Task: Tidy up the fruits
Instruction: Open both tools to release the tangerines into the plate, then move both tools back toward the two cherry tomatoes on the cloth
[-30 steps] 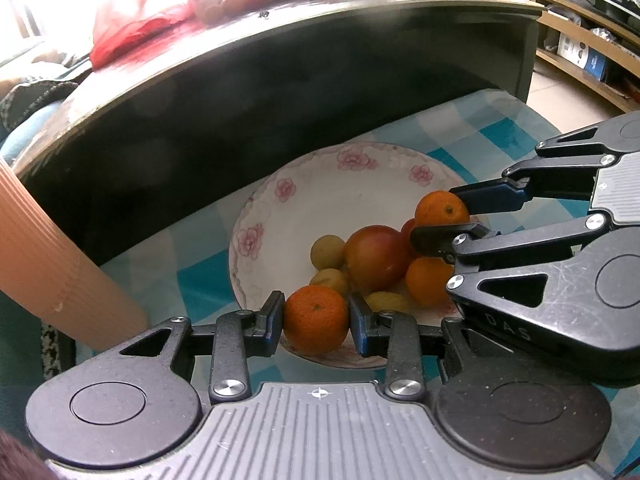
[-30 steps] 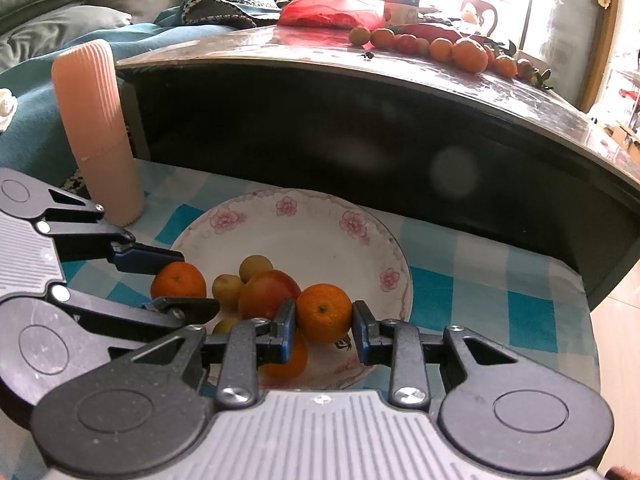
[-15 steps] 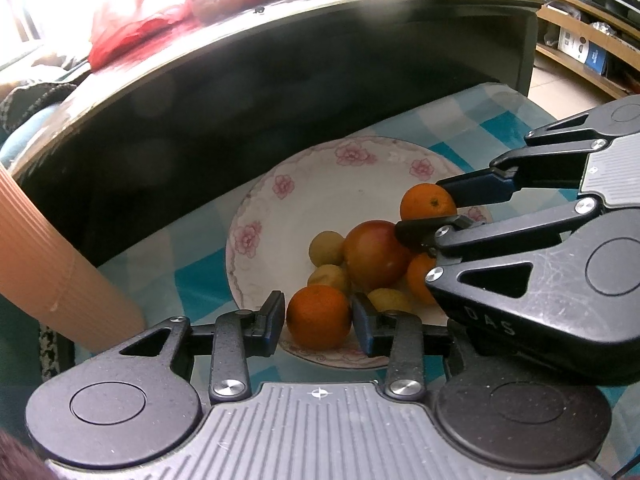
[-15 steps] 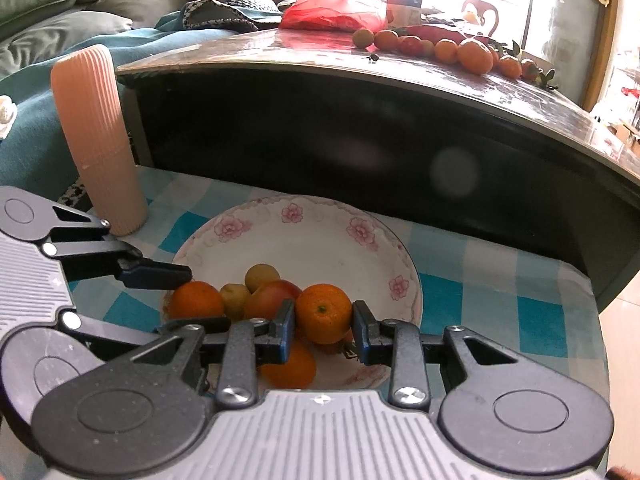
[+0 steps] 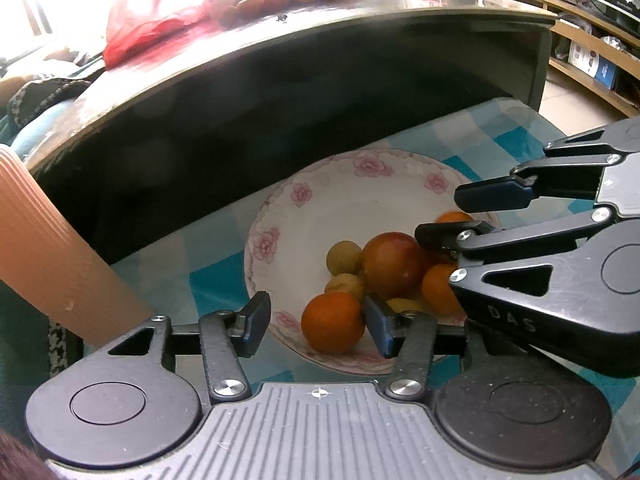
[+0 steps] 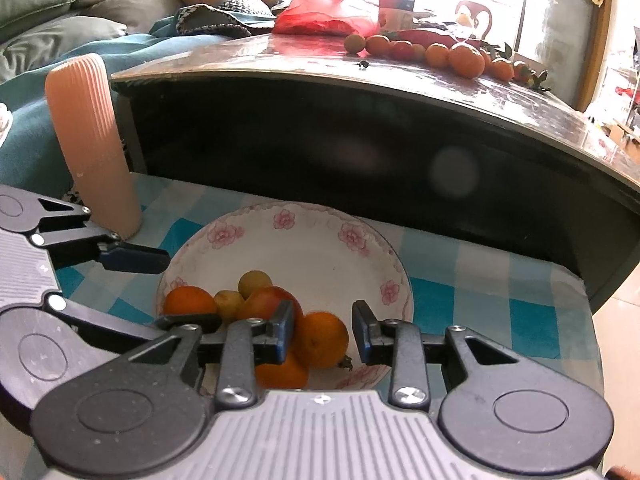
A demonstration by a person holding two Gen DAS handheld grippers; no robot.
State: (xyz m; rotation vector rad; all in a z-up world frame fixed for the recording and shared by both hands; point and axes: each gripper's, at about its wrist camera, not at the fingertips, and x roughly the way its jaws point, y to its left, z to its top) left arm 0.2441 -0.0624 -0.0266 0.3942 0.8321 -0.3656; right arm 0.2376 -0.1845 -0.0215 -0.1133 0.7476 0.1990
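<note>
The dark tabletop (image 6: 400,92) behind carries a row of loose fruit (image 6: 440,54) beside a red bag (image 6: 320,12), so by my judgement much sorting remains. In front, the flowered plate (image 6: 320,248) on the checked cloth (image 6: 480,300) holds an apple (image 5: 394,264), several oranges and small yellow fruits (image 5: 345,257). Both the left gripper (image 5: 316,320) and right gripper (image 6: 322,340) hang over the plate's near rim with jaws spread, each around a released orange (image 5: 333,322) lying on the plate.

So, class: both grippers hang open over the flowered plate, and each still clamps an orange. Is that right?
Not quite. Both grippers, left and right, are open over the flowered plate, but neither clamps its orange: both wrist views show a gap beside each fruit.
</note>
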